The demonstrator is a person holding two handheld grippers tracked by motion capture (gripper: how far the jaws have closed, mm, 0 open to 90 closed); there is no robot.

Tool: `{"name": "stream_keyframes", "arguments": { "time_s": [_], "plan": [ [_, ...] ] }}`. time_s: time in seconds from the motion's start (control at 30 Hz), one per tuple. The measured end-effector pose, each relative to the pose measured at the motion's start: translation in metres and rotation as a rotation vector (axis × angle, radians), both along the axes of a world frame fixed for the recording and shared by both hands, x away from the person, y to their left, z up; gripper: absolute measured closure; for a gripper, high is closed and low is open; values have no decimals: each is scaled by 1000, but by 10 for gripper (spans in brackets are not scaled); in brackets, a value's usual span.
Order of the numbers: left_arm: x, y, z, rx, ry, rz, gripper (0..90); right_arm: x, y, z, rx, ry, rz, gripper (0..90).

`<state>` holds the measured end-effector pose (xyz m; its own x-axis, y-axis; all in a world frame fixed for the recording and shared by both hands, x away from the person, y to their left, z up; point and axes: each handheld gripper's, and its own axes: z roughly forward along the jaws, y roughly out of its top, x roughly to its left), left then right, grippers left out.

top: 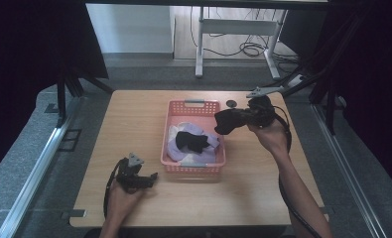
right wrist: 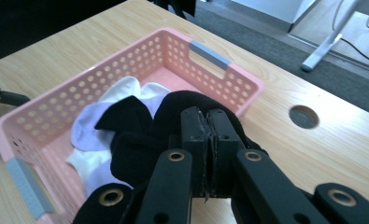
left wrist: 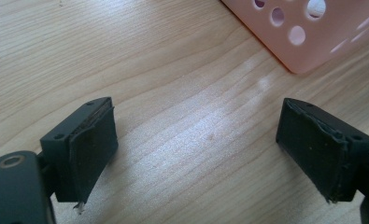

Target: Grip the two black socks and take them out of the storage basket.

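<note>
Black sock (top: 227, 120), bunched and dark, hangs clamped between the closed jaws of the right gripper (top: 238, 118), held just above the far right corner of a pink perforated basket (top: 169, 130). Inside the basket lie white socks (top: 176, 144) with another black sock (top: 192, 142) on top. The basket sits in the middle of a wooden table (top: 134, 114). The left gripper (left wrist: 196, 149) rests low over bare wood near the basket's front left corner, its jaws spread wide with nothing between them. A round hole (right wrist: 304, 116) in the table is beyond the basket.
</note>
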<state>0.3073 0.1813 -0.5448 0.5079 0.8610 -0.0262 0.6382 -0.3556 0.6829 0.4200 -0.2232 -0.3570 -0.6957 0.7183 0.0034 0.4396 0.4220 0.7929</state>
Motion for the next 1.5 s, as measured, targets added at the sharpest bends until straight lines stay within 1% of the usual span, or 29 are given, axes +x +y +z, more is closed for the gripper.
{"name": "stream_keyframes", "arguments": {
  "time_s": [0.23,0.47,0.5,0.57,0.63,0.7,0.73,0.77,0.83,0.87,0.9,0.93,0.97,1.1,1.13,1.17,1.3,1.33,1.5],
  "plan": [
    [0,0,0,2,1,-1,121,-2,-26,-4,-10,1,-53,875],
    [0,0,0,3,2,-2,122,-5,-53,-11,-11,4,-104,874],
    [0,0,0,2,2,-2,122,-6,-60,-14,-15,4,-121,874],
    [0,0,0,2,2,-2,122,-6,-63,-14,-17,4,-127,874],
    [0,0,0,-1,0,1,122,-6,-72,-20,-26,5,-155,873],
    [0,0,0,-1,0,1,122,-6,-74,-22,-27,7,-160,872],
    [0,0,0,-1,0,1,121,-6,-79,-27,-27,12,-173,871],
    [0,0,0,-1,0,1,121,-6,-79,-27,-27,12,-173,871],
    [0,0,0,-2,0,1,121,-7,-84,-36,-19,20,-178,870],
    [0,0,0,-1,0,1,121,-7,-84,-36,-19,20,-178,870],
    [0,0,0,-1,0,1,121,-7,-85,-40,-21,21,-178,870],
    [0,0,0,-1,0,1,121,-7,-87,-48,-27,32,-182,869],
    [0,-1,0,-7,-2,5,121,-7,-87,-48,-27,32,-182,869],
    [0,-1,0,-6,-2,5,121,-7,-89,-67,-40,54,-194,868],
    [0,-1,0,-6,-2,5,122,-7,-91,-77,-43,71,-201,867],
    [0,-1,0,-6,-2,5,122,-7,-91,-77,-43,71,-201,867],
    [0,-1,0,-8,-3,5,122,-9,-93,-100,-46,110,-201,865],
    [0,-1,0,-8,-3,6,122,-9,-93,-100,-46,110,-201,865],
    [0,-1,0,-8,-3,6,122,-11,-94,-115,-52,139,-195,850]
  ]
}}
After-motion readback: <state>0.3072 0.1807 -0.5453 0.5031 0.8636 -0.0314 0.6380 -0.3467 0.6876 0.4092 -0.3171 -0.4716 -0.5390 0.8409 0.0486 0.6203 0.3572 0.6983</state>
